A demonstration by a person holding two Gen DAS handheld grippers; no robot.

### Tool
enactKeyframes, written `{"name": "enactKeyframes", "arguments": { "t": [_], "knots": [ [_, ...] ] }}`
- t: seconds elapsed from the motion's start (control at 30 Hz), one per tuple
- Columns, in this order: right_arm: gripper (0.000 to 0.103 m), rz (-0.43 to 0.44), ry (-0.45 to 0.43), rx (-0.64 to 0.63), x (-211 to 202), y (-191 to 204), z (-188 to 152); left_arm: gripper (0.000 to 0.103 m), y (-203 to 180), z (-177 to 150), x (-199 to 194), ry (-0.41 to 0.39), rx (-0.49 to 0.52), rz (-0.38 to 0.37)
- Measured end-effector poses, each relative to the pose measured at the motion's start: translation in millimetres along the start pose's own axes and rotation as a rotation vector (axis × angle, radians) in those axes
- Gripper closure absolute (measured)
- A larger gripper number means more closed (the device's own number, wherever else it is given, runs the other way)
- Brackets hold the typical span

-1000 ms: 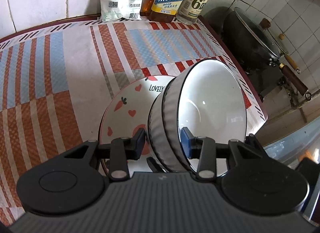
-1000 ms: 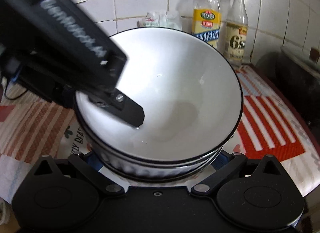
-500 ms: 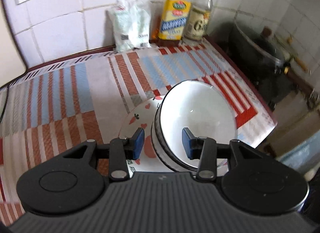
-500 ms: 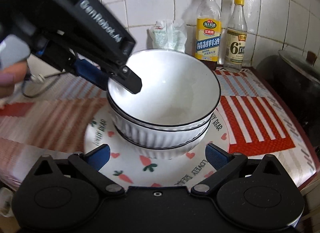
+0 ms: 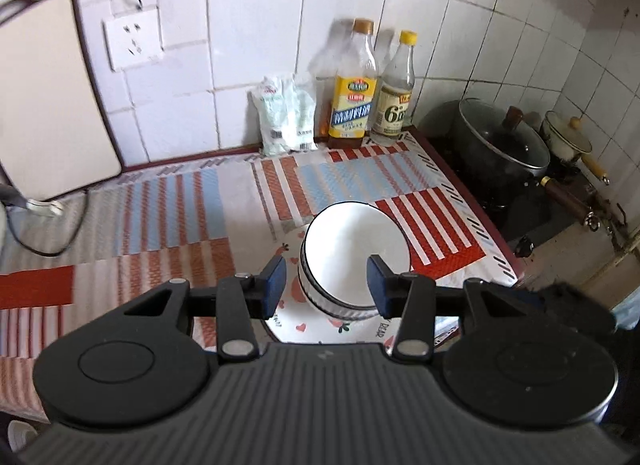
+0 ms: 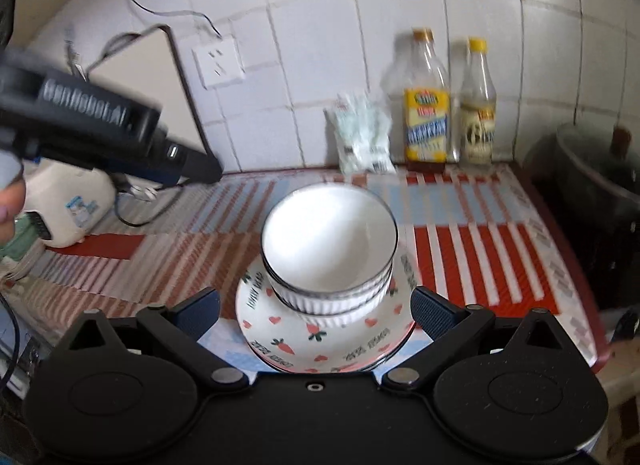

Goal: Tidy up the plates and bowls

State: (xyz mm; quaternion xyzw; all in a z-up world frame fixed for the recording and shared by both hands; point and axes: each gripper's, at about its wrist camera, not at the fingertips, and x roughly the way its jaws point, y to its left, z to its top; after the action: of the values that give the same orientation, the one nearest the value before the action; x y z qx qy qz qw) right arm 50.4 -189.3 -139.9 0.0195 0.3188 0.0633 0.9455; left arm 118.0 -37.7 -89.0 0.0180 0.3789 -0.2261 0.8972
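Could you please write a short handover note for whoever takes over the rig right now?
Left gripper: jaws opening, nothing between them, raised above the dishes.
Right gripper: open and empty, also clear of the dishes.
Dishes: two white bowls nested one in the other, standing upright on the carrot-print plates, on the striped mat near its right edge.
Done: the bowls and plates form one stack, and neither gripper touches it.
Left: no other loose plates or bowls show in either view; check that the stack sits steady and decide whether it should move away from the edge.
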Motion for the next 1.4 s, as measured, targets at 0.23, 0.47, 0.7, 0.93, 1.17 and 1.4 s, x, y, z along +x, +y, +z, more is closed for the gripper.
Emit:
{"name": "enactKeyframes", "arguments": {
  "t": [0.23, 0.47, 0.7, 0.93, 1.17, 1.4],
  "knots": [
    [0.001, -0.039, -0.024, -0.056, -38.4, 0.6, 12.4, 0.055, -8.3, -9.8, -48.4, -0.035, -0.070, 0.039],
    [0.001, -0.083, -0.046, 0.012, -72.6, -16.2, 17.5, 0.046, -17.2, -26.7, -81.4, -0.038, -0.114, 0.131],
    [0.001, -0.123, -0.078, -0.007, -108.0, -11.8, 26.0, 0.037, -29.5, -40.8, -100.3, -0.047, -0.120, 0.246],
    [0.001, -0.170, -0.089, -0.004, -129.2, -5.8, 33.6, 0.030, -41.7, -52.5, -111.1, -0.052, -0.111, 0.232],
    [0.000, -0.214, -0.049, -0.034, -139.6, 7.6, 34.0, 0.000, -51.3, -63.3, -133.9, -0.211, -0.045, 0.264],
    [0.000, -0.268, -0.005, 0.017, -151.7, 6.0, 32.3, 0.000, -57.0, -65.5, -136.0, -0.144, -0.076, 0.261]
  ]
}}
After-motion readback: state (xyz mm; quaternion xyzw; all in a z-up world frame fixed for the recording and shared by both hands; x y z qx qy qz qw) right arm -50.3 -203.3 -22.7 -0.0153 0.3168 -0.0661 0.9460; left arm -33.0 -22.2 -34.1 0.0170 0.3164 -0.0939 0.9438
